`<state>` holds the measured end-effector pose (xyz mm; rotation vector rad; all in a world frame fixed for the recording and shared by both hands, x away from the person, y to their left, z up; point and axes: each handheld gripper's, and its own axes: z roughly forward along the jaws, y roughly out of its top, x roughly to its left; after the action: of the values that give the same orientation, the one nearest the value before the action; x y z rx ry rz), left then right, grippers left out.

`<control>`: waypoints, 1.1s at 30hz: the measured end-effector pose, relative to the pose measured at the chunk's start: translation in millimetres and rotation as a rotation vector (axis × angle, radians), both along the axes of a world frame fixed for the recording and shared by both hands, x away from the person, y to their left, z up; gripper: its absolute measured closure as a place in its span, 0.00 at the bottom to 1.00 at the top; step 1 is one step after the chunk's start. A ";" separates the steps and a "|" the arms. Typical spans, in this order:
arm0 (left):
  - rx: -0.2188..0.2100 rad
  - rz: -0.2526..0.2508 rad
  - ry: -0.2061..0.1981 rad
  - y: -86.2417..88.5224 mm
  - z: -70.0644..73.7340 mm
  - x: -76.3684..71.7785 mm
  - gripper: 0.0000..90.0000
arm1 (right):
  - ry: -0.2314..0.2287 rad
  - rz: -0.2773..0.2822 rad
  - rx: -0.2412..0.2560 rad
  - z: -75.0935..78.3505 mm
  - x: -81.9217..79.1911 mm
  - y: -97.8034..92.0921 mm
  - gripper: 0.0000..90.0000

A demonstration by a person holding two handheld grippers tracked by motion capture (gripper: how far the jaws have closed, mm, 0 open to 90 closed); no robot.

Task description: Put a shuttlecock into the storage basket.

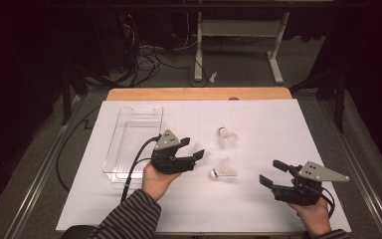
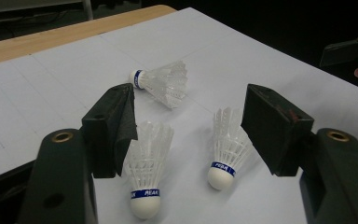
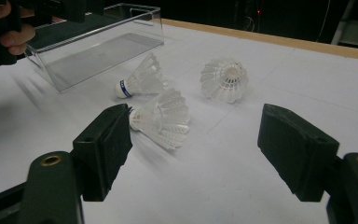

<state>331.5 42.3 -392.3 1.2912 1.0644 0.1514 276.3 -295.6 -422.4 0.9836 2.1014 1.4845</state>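
Three shuttlecocks on the counter, right of the clear tray (image 1: 129, 130).
Left tongs (image 1: 193, 149) apart around the nearest shuttlecock (image 1: 199, 151), just right of the tray; second shuttlecock (image 1: 223, 171) and third shuttlecock (image 1: 227, 137) farther right; right tongs (image 1: 272, 173) apart, empty.

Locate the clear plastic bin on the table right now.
In the high view the clear plastic bin lies on the white sheet at the table's left, just left of the left gripper, with three shuttlecocks to its right.
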 end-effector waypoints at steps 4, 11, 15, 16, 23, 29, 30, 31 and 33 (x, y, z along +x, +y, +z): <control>0.001 0.001 0.001 -4.4 0.2 3.7 0.40 | -0.001 0.001 0.000 0.0 0.0 -0.1 0.29; -0.002 -0.002 0.003 -14.1 1.2 9.7 0.40 | -0.002 0.003 -0.003 -0.1 0.1 0.1 0.29; 0.004 -0.009 0.007 -21.1 0.0 12.8 0.40 | -0.001 0.003 -0.001 0.0 0.0 0.1 0.29; 0.010 -0.011 0.010 -22.0 -0.4 13.5 0.40 | -0.001 0.003 -0.001 0.0 -0.1 0.1 0.29; 0.045 -0.014 0.016 -28.0 -2.1 17.5 0.41 | -0.003 0.005 -0.001 0.1 -0.2 -0.1 0.29; 0.082 -0.013 0.038 -29.4 -1.0 20.8 0.41 | -0.004 0.007 -0.004 0.0 0.0 0.2 0.29; 0.091 -0.013 0.038 -29.5 -0.7 21.2 0.41 | -0.003 0.007 -0.004 0.0 0.0 0.2 0.29; 0.095 -0.011 0.040 -30.0 -0.3 21.7 0.41 | -0.003 0.007 -0.004 0.0 -0.1 0.2 0.29; 0.114 -0.009 0.051 -30.3 0.6 23.1 0.41 | -0.004 0.008 -0.004 0.1 -0.1 0.2 0.29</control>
<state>354.6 12.0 -391.7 1.4087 1.1060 0.1758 276.3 -295.4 -422.3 0.9718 2.1069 1.4841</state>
